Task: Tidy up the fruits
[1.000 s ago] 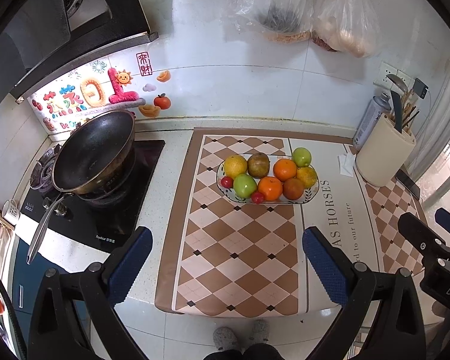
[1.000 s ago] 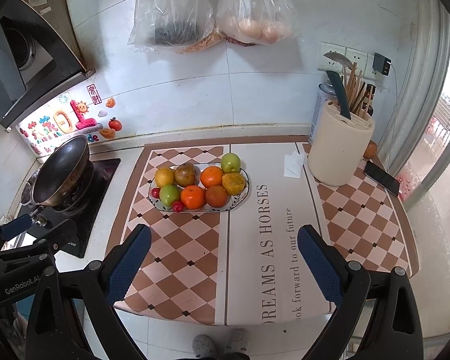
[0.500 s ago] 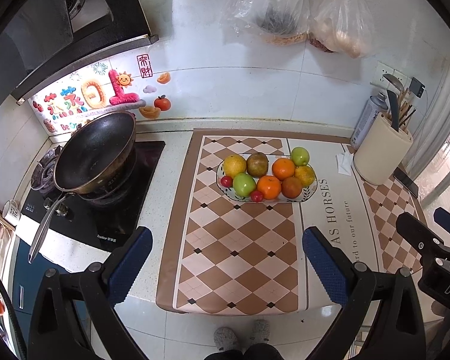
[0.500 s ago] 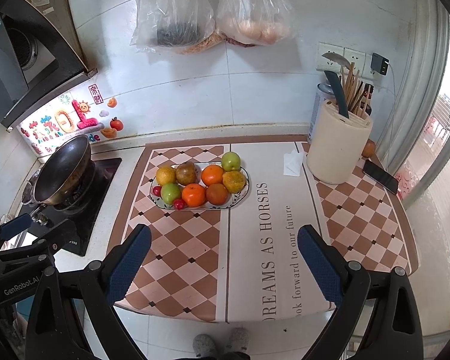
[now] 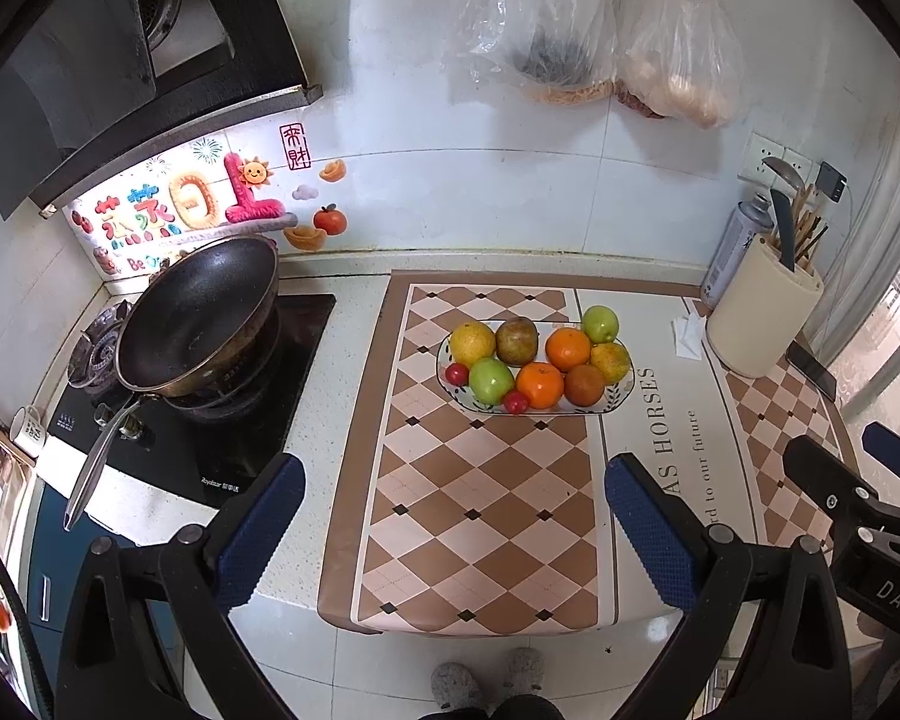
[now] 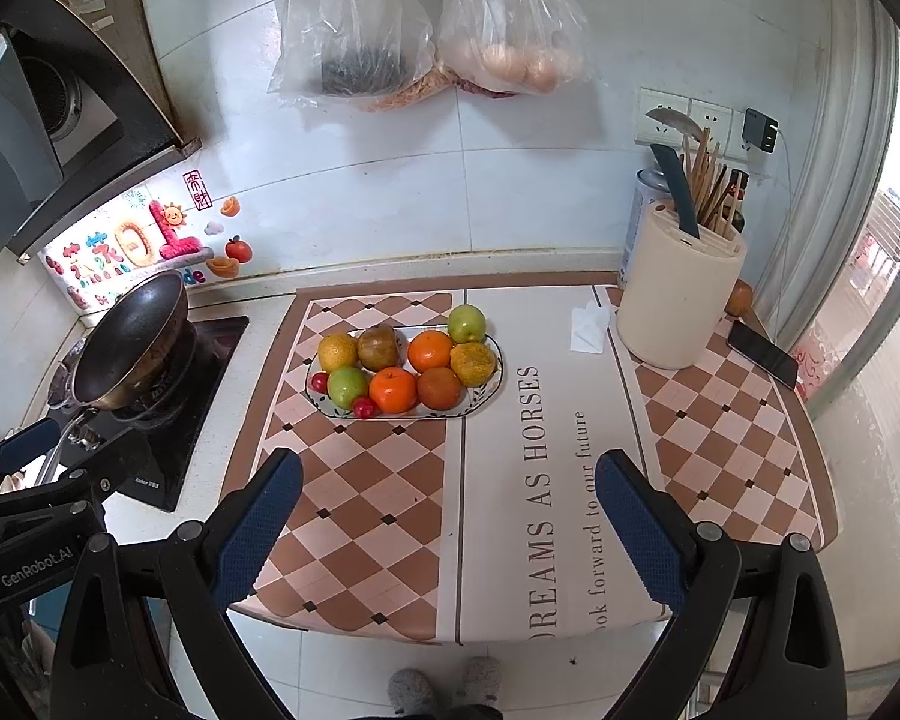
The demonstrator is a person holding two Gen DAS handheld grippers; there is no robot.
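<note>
A patterned oval plate (image 5: 624,387) (image 6: 493,387) sits on the checked mat and holds several fruits: oranges (image 5: 539,384) (image 6: 392,389), green apples (image 5: 491,379) (image 6: 347,387), a yellow citrus (image 5: 471,343), a brown fruit (image 5: 516,340) and small red fruits (image 5: 456,373). One green apple (image 5: 600,324) (image 6: 467,323) rests at the plate's far right rim. My left gripper (image 5: 450,516) is open and empty, held back over the counter's front edge. My right gripper (image 6: 447,510) is open and empty, also near the front edge. Each gripper shows at the edge of the other's view.
A black wok (image 5: 198,318) sits on the stove at the left. A cream utensil holder (image 6: 678,294) with knives, a spray can, a phone (image 6: 762,354) and a folded tissue (image 6: 588,330) stand at the right. Two plastic bags (image 6: 426,18) hang on the wall.
Both grippers have drawn back slightly from the counter, so the plate looks a little farther away. Both stay open; nothing on the counter moved.
</note>
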